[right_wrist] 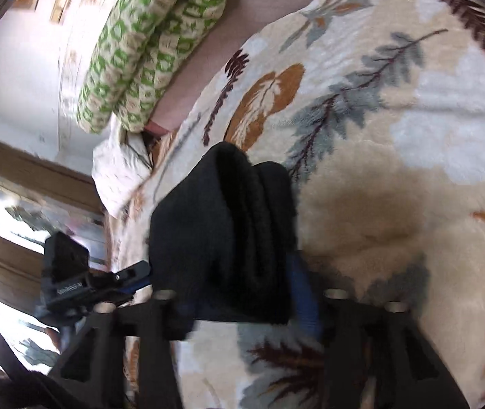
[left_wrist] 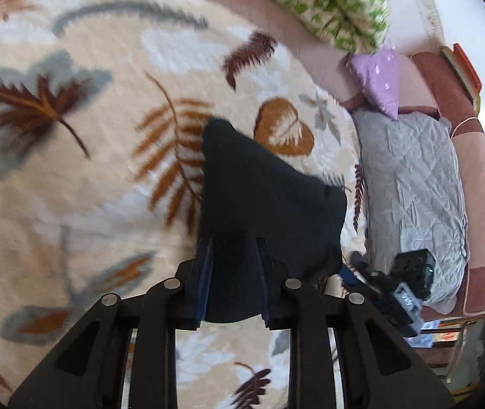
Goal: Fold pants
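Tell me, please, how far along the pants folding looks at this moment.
Done: the dark pants are already bunched into layered folds. In hand: the left gripper clamps one part and the right gripper has fabric between its jaws, above the leaf-patterned blanket. Left: laying them down flat.

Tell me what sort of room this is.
Most likely a bedroom or a living room with a daybed: a plush leaf-patterned blanket covers a wide bed-like surface, a green-and-cream quilt lies folded at its far edge, and a lilac pillow rests on pink upholstered seating.
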`<state>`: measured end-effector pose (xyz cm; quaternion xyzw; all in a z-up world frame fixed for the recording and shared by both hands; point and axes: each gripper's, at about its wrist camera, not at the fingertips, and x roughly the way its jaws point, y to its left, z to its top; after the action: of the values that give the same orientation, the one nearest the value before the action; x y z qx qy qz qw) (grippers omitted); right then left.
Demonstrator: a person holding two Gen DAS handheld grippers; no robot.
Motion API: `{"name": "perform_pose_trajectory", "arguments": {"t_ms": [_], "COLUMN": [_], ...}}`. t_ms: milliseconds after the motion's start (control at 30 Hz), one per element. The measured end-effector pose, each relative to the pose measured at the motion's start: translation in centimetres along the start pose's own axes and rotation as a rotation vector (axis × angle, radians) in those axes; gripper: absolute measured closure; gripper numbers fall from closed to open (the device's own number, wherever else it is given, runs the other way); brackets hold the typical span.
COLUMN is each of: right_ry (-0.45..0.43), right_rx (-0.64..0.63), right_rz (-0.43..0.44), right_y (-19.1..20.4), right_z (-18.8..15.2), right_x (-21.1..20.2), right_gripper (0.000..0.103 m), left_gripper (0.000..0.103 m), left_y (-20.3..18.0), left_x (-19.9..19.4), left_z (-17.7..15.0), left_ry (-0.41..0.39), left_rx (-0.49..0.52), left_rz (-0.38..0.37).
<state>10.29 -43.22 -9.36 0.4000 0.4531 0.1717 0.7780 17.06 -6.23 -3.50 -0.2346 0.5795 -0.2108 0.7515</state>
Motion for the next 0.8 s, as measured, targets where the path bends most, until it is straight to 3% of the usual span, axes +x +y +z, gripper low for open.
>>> {"name": "perform_pose_trajectory", "arguments": {"t_ms": [33, 100, 167, 300, 467, 567, 667, 767, 800], "right_ry": [-0.025, -0.049, -0.057, 0.021, 0.110, 0.167, 0.214, 0.210, 0.203], "right_rx": [0.009, 0.016, 0.008, -0.034, -0.123, -0.126, -0.109, -0.102, -0.104], "right_rz": [0.014, 0.019, 0.003, -0.017, -0.068, -0.069, -0.040, 0.019, 0.018], "right_y": [-0.2, -0.1, 0.1, 1.3, 2.4, 1.9, 0.8, 0.1, 0.1], "right_z": [0.0, 0.2, 0.6, 1.4, 2.1, 2.6, 2.5, 2.7, 2.7], "right_x": [-1.2, -2.4, -2.9, -0.9, 2.6, 4.3, 5.6, 5.9, 5.9], "right_gripper": [0.042, 0.038, 0.030, 0.028, 0.028, 0.028, 0.028, 0.028, 0.032], "left_gripper": [0.081, 0.070, 0.069, 0.069, 0.067, 0.066, 0.052, 0.051, 0.056], "left_y": [0.1, 0.1, -0.7, -2.5, -3.0, -2.7, -2.2, -1.5, -1.4], "left_x": [-0.5, -0.4, 0.6, 2.3, 3.6, 4.8, 6.0, 6.9, 7.0], "left_z": [0.0, -0.2, -0.6, -1.2, -0.3, 0.3, 0.6, 0.8, 0.9], "left_ry": [-0.013, -0.003, 0.028, 0.052, 0.067, 0.091, 0.102, 0.103, 0.097], "left_rx": [0.002, 0.000, 0.019, 0.115, 0.175, 0.171, 0.150, 0.108, 0.092], "left_rz": [0.008, 0.011, 0.024, 0.104, 0.144, 0.124, 0.096, 0.066, 0.055]}}
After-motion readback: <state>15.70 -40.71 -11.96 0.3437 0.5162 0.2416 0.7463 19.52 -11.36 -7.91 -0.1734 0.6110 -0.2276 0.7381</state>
